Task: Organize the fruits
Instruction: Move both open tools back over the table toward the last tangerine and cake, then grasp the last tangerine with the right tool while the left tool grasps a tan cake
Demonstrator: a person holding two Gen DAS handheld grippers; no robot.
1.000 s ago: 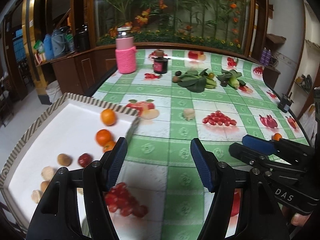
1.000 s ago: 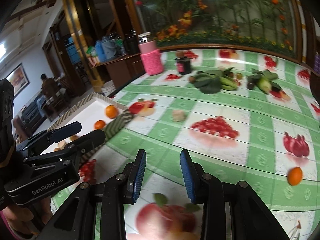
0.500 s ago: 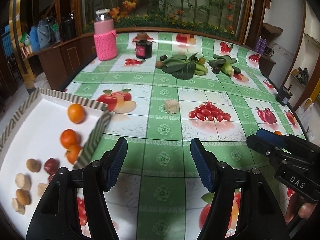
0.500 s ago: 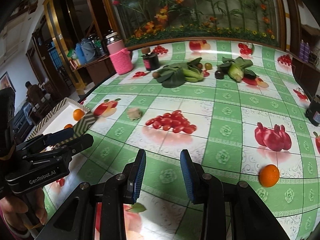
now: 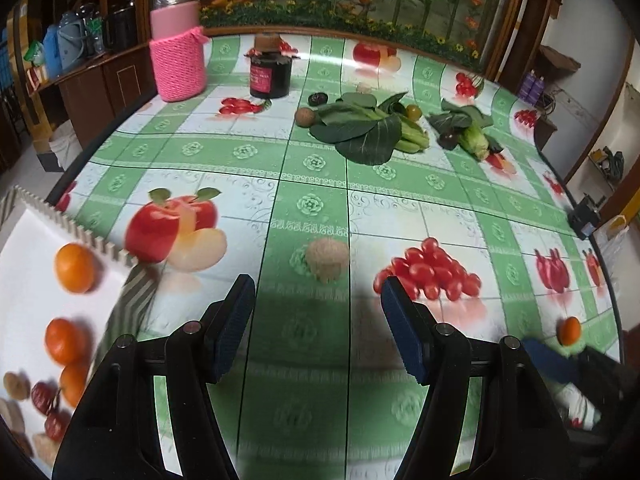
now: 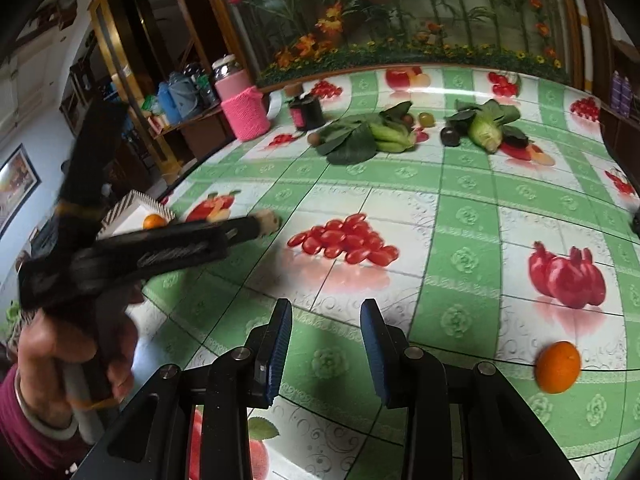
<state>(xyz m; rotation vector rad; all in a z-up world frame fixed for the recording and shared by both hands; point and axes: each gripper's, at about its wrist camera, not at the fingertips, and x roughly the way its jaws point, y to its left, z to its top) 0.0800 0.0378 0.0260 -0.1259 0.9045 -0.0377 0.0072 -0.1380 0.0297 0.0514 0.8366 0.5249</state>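
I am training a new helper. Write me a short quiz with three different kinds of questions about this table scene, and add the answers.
1. True or false: the left gripper holds a fruit.
2. Which real fruit lies alone near the right gripper? A) banana B) orange C) lemon
3. Fill in: the oranges already sorted lie in the white ____.

Key: 1 false, it is open and empty. 2 B. 3 tray.
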